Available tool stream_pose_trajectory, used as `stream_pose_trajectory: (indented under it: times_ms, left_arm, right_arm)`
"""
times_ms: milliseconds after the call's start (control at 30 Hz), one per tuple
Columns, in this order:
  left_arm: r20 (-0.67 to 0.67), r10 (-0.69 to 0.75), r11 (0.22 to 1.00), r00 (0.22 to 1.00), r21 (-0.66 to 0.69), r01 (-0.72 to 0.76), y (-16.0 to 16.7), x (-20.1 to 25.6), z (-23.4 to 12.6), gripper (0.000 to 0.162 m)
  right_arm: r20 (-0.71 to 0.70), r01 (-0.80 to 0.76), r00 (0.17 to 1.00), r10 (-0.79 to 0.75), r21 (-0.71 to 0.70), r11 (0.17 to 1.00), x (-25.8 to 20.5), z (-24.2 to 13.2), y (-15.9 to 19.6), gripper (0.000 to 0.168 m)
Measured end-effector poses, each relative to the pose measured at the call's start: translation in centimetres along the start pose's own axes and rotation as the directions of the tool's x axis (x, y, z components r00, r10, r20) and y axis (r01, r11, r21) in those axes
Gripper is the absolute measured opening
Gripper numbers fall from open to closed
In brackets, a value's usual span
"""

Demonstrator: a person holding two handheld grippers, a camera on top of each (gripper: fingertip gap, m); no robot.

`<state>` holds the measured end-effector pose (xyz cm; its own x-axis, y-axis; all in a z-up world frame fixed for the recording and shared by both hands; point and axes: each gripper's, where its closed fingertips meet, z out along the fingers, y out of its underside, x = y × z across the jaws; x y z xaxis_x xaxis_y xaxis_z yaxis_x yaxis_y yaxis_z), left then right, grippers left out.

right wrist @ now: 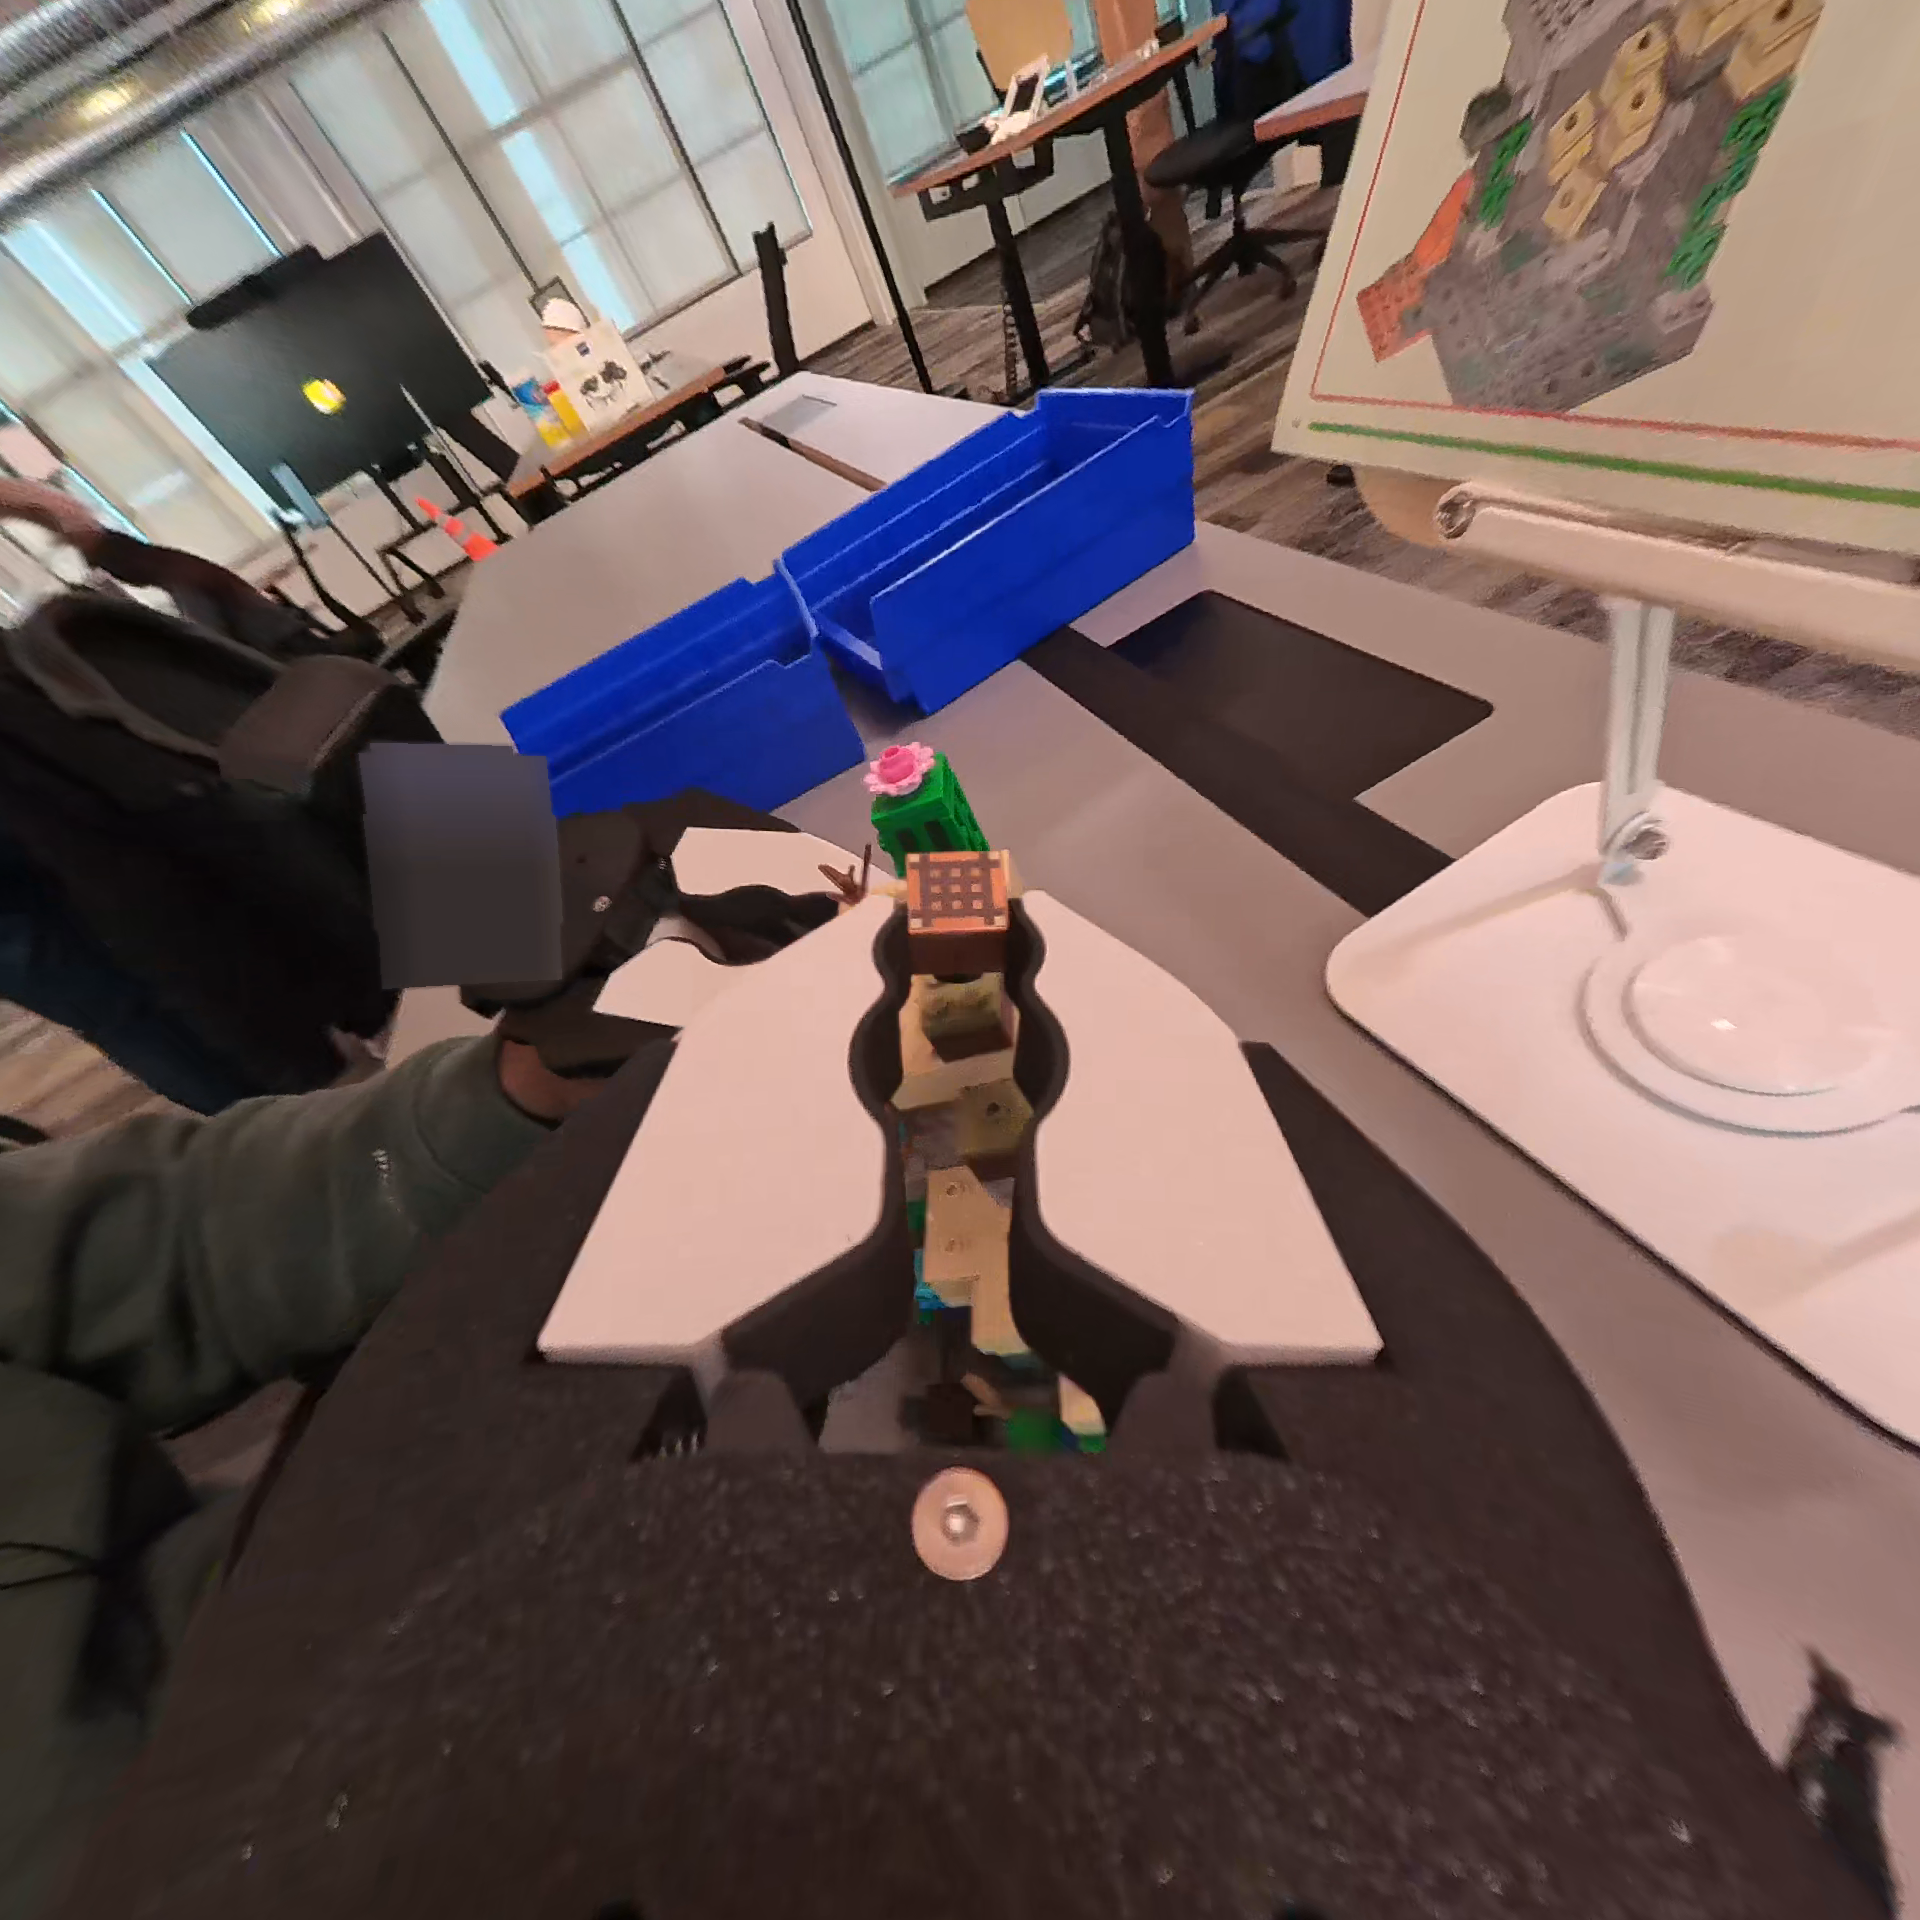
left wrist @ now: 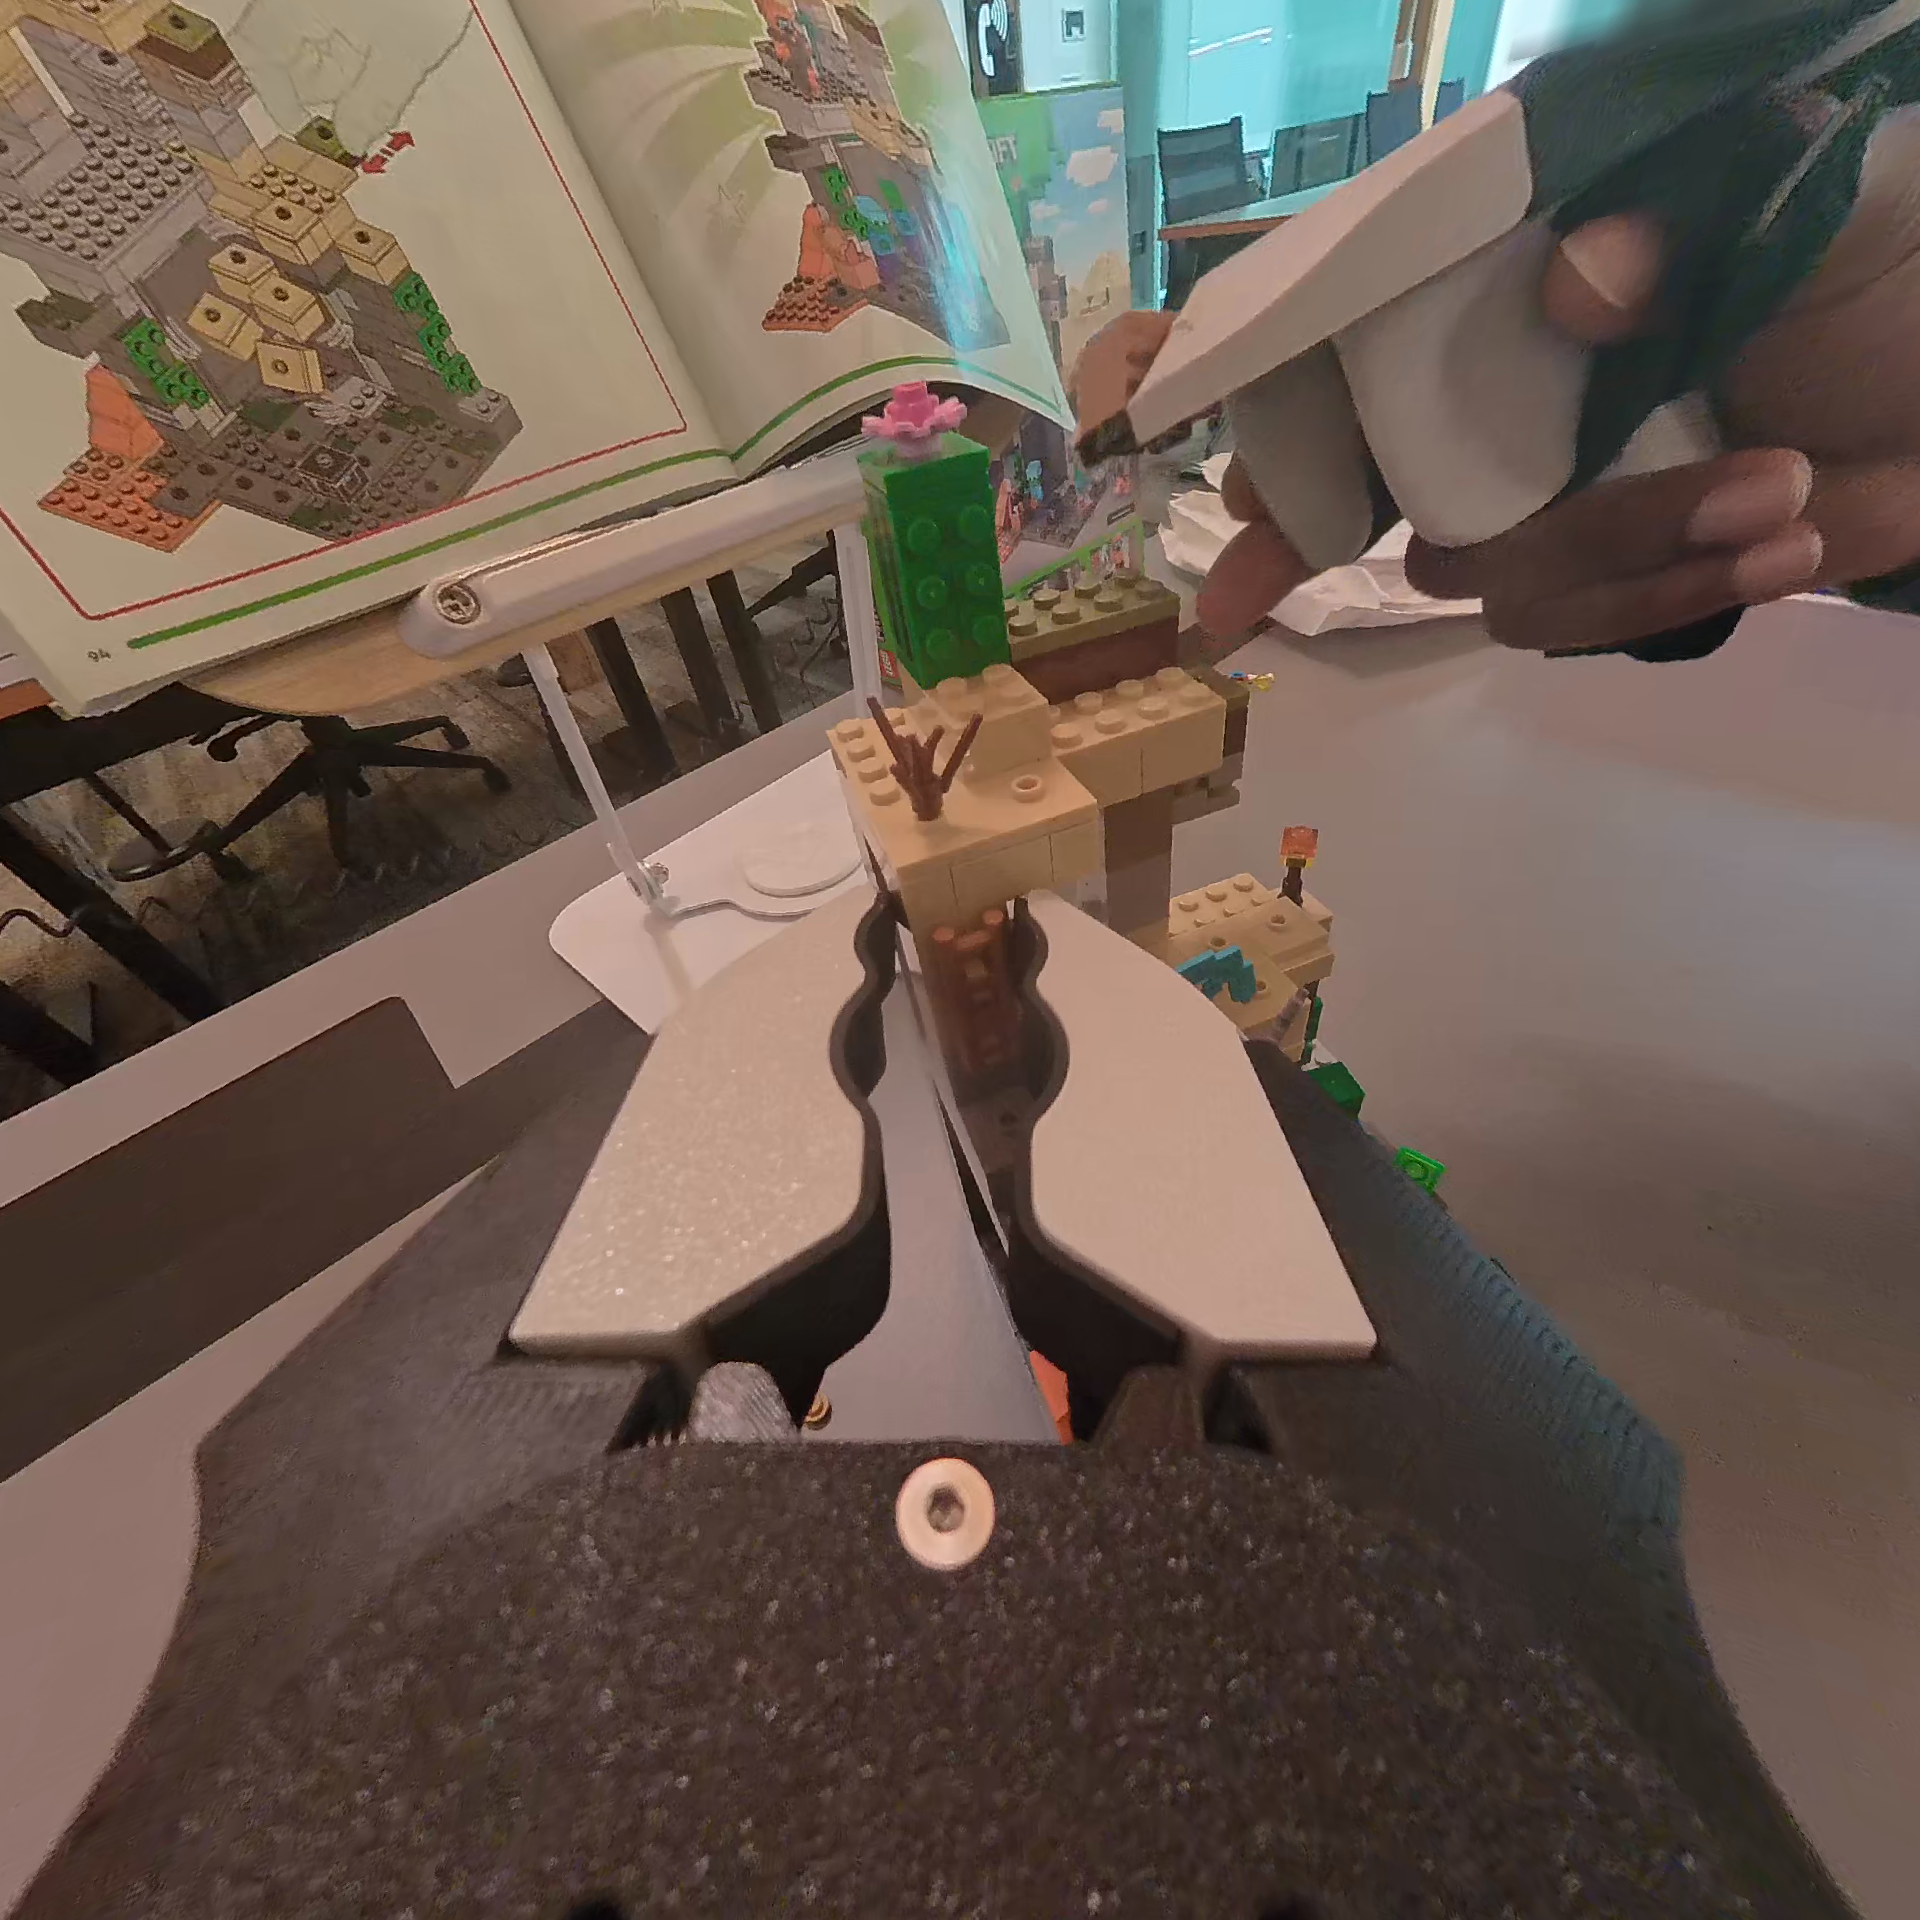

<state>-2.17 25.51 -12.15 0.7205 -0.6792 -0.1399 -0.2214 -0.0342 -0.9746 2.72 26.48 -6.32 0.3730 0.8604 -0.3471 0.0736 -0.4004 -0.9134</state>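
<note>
Left hand-held gripper (left wrist: pixel 956 925): white fingers with black wavy inner pads, narrowed to a slim gap around the brown ladder column (left wrist: pixel 971 997) under the tan-topped toy-brick model (left wrist: pixel 997 790). Pads look close on both sides of the column; actual contact not resolvable, so grip unconfirmed.

Model stands on the grey worktop (left wrist: pixel 1558 987), well in from its edges. On top: brown twig piece (left wrist: pixel 925 769), green studded brick block (left wrist: pixel 940 561) capped by a pink flower piece (left wrist: pixel 912 410), olive-and-brown plates behind it. Lower tan section with a small torch piece (left wrist: pixel 1299 847) on the side away from the stand.

Right hand-held gripper (right wrist: pixel 956 914): same build, fingers partly closed, sitting either side of the model from the opposite side. A brown cube with a grid-patterned top (right wrist: pixel 956 899) sits right at the tips; tan bricks fill the gap further back. Tips appear to flank the cube; touching or not, cannot tell. In the left wrist view a finger of this gripper (left wrist: pixel 1330 281) is held by a person's hand (left wrist: pixel 1621 520) above the model's far side.

Beyond: white stand base (right wrist: pixel 1507 1039) and arm carrying an open instruction booklet (left wrist: pixel 343 312) with brick-build drawings, toward one worktop edge. Two blue plastic bins (right wrist: pixel 914 603) end to end further along the worktop. Past those, office desks, chairs, a dark screen (right wrist: pixel 322 364), windows.
</note>
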Motion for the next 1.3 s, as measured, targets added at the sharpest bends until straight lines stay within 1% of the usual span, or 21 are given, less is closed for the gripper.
stream_pose_trajectory:
  times_ms: [67,133,167,267,433,567,700,833,933,1000,1167,1300]
  left_arm:
    - [0.0,0.001,1.0,1.0,0.0,-0.001,0.0,0.0,0.0,0.021]
    - [0.002,0.004,1.0,1.0,-0.002,-0.004,0.0,0.0,0.0,0.021]
    - [0.002,0.006,1.0,1.0,-0.004,-0.006,0.0,0.0,0.0,0.021]
    - [0.002,0.006,1.0,1.0,-0.005,-0.006,0.0,0.0,0.0,0.021]
    - [0.01,0.01,1.0,1.0,-0.006,-0.01,0.0,0.0,-0.1,0.022]
    - [0.001,0.038,0.999,0.999,-0.011,-0.038,0.0,0.1,-1.0,0.023]
    - [0.001,0.059,0.998,0.998,-0.018,-0.059,0.6,0.1,-2.9,0.026]
    - [-0.035,0.083,0.996,0.996,-0.015,-0.083,1.2,2.1,-4.8,0.024]
    - [-0.103,0.112,0.993,0.988,-0.023,-0.115,1.9,4.8,-5.5,0.022]
    - [-0.15,0.13,0.99,0.98,-0.034,-0.137,2.6,6.7,-5.5,0.022]
    - [-0.237,0.149,0.983,0.96,-0.066,-0.168,4.8,9.9,-4.8,0.022]
    - [-0.282,0.149,0.979,0.948,-0.094,-0.182,6.3,11.1,-4.4,0.022]
  right_arm:
    - [-0.058,0.095,0.994,-0.095,-0.009,0.995,0.4,-1.0,0.3,0.017]
    - [-0.126,0.189,0.973,-0.194,-0.046,0.981,1.2,-2.2,1.6,0.017]
    - [-0.144,0.212,0.965,-0.22,-0.064,0.975,1.5,-2.7,2.5,0.017]
    - [-0.176,0.231,0.953,-0.247,-0.107,0.967,2.5,-4.4,5.9,0.017]
    - [-0.165,0.252,0.95,-0.263,-0.087,0.964,2.4,-6.5,9.8,0.017]
    - [-0.127,0.273,0.95,-0.287,-0.116,0.955,1.4,-7.4,13.1,0.017]
    - [-0.067,0.332,0.935,-0.348,-0.175,0.927,-0.5,-7.5,16.2,0.017]
    - [0.0,0.427,0.894,-0.449,-0.306,0.851,-2.2,-6.9,19.9,0.017]
    - [0.058,0.479,0.864,-0.5,-0.401,0.781,-3.4,-6.0,22.2,0.017]
    - [0.089,0.507,0.847,-0.524,-0.433,0.745,-4.1,-5.4,22.9,0.017]
    - [0.121,0.523,0.837,-0.534,-0.468,0.713,-4.7,-4.9,23.8,0.019]
    - [0.12,0.499,0.852,-0.51,-0.48,0.721,-4.7,-5.4,24.2,0.035]
